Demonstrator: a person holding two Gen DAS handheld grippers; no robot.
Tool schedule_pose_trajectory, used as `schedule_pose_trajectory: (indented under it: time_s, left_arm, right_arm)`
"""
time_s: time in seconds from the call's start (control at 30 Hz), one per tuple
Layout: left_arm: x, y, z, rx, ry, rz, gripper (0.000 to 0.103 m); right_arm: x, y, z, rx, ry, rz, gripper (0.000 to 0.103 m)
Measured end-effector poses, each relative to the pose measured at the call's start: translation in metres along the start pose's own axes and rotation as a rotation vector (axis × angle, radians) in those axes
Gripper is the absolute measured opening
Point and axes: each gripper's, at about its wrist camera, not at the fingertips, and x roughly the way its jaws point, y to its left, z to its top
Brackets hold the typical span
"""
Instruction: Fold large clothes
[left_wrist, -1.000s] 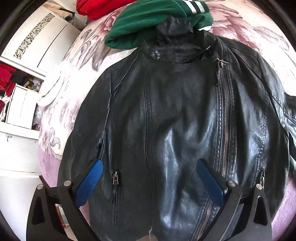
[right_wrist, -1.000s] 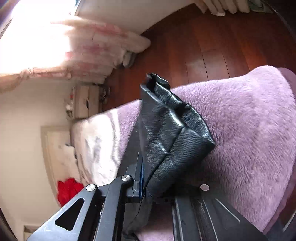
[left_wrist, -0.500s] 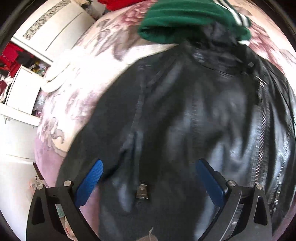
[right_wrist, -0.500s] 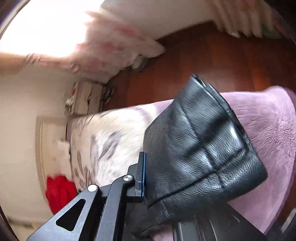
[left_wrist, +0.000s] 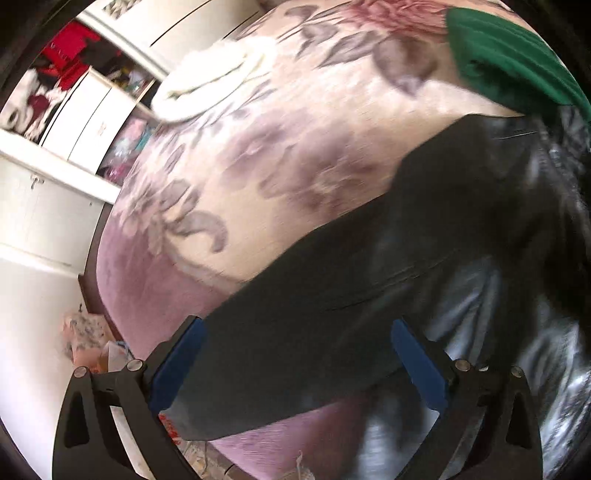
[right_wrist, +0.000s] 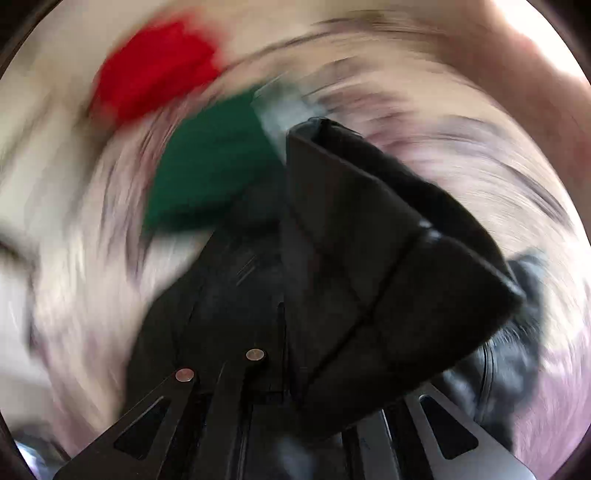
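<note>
A black leather jacket lies spread on the bed. Its left sleeve runs down between the blue pads of my left gripper, which is open and just above the sleeve's cuff end. My right gripper is shut on the jacket's other sleeve cuff and holds it raised over the jacket body; the view is heavily blurred.
The bed has a floral purple blanket. A green garment lies by the collar, also in the right wrist view, with a red garment beyond. White cabinets stand left of the bed. A cream cloth lies on the bed.
My left gripper swung left from over the jacket's front to its left sleeve. My right gripper swung round fast with the cuff, from facing the floor to facing the bed.
</note>
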Motion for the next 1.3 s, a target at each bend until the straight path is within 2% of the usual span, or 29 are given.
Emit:
schedule_pose_trajectory:
  time_s: [0.07,0.1,0.13,0.17,0.2,0.23,0.27,0.3,0.33,0.4,0.47,0.53,0.57,0.63,0.7,0.8,0.87,0.93,1.0,1.13,1.17,1.23,1.3]
  left_arm:
    - [0.008,0.012,-0.006,-0.009,0.020,0.003,0.103]
    - [0.012,0.019,-0.008,-0.015,0.029,0.002,0.103]
    - [0.014,0.025,-0.009,-0.021,0.037,-0.001,0.103]
    - [0.016,0.030,-0.010,-0.029,0.044,-0.003,0.103]
    - [0.019,0.036,-0.011,-0.036,0.047,-0.002,0.103]
    - [0.021,0.041,-0.010,-0.044,0.052,-0.005,0.103]
    - [0.021,0.044,-0.009,-0.054,0.057,-0.012,0.103]
    - [0.020,0.045,-0.008,-0.062,0.060,-0.018,0.103]
    - [0.019,0.046,-0.006,-0.071,0.062,-0.026,0.103]
    - [0.013,0.045,0.001,-0.089,0.055,-0.055,0.103]
    - [0.003,0.035,0.011,-0.102,0.029,-0.084,0.103]
    - [-0.004,0.016,0.022,-0.097,0.002,-0.120,0.103]
    - [-0.005,0.007,0.027,-0.096,-0.004,-0.135,0.103]
    - [0.000,-0.024,0.037,-0.074,-0.007,-0.170,0.103]
    - [0.009,-0.051,0.043,-0.057,0.006,-0.196,0.103]
    - [0.028,-0.090,0.050,-0.015,0.025,-0.183,0.103]
    - [0.039,-0.107,0.049,0.010,0.045,-0.156,0.103]
    - [0.053,-0.116,0.046,0.017,0.083,-0.167,0.103]
    - [0.053,-0.116,0.043,0.004,0.068,-0.156,0.103]
    - [0.046,-0.107,0.038,-0.025,0.079,-0.151,0.103]
    - [0.042,-0.097,0.035,-0.048,0.082,-0.155,0.103]
    - [0.030,-0.067,0.025,-0.111,0.085,-0.183,0.103]
    - [0.023,-0.023,0.006,-0.193,0.133,-0.201,0.103]
  right_arm:
    - [0.037,0.058,-0.020,-0.186,0.073,-0.031,0.005]
    - [0.058,0.089,-0.032,-0.296,0.125,-0.081,0.005]
    - [0.064,0.105,-0.040,-0.338,0.146,-0.093,0.009]
    - [0.065,0.113,-0.044,-0.353,0.153,-0.087,0.019]
    - [0.060,0.115,-0.043,-0.337,0.167,-0.050,0.023]
    - [0.053,0.110,-0.041,-0.288,0.197,0.036,0.035]
    - [0.046,0.103,-0.038,-0.240,0.223,0.111,0.057]
    - [0.032,0.087,-0.038,-0.140,0.256,0.221,0.068]
    - [0.021,0.075,-0.039,-0.081,0.264,0.276,0.076]
    - [-0.011,0.032,-0.051,0.081,0.274,0.386,0.077]
    - [-0.032,-0.018,-0.062,0.256,0.268,0.403,0.077]
    - [-0.038,-0.091,-0.080,0.464,0.264,0.398,0.077]
    - [-0.036,-0.128,-0.099,0.577,0.271,0.395,0.077]
    - [-0.027,-0.177,-0.126,0.772,0.289,0.407,0.077]
    - [-0.003,-0.228,-0.165,1.008,0.298,0.461,0.077]
    - [0.025,-0.273,-0.188,1.190,0.245,0.556,0.074]
    - [0.037,-0.290,-0.200,1.291,0.174,0.620,0.053]
    - [0.041,-0.312,-0.206,1.366,0.131,0.622,0.048]
    - [0.045,-0.312,-0.208,1.342,0.150,0.575,0.048]
    - [0.036,-0.290,-0.187,1.144,0.251,0.456,0.049]
    - [0.028,-0.281,-0.180,1.055,0.300,0.404,0.049]
    - [0.010,-0.264,-0.171,0.924,0.335,0.354,0.049]
    - [-0.007,-0.240,-0.166,0.794,0.357,0.315,0.056]
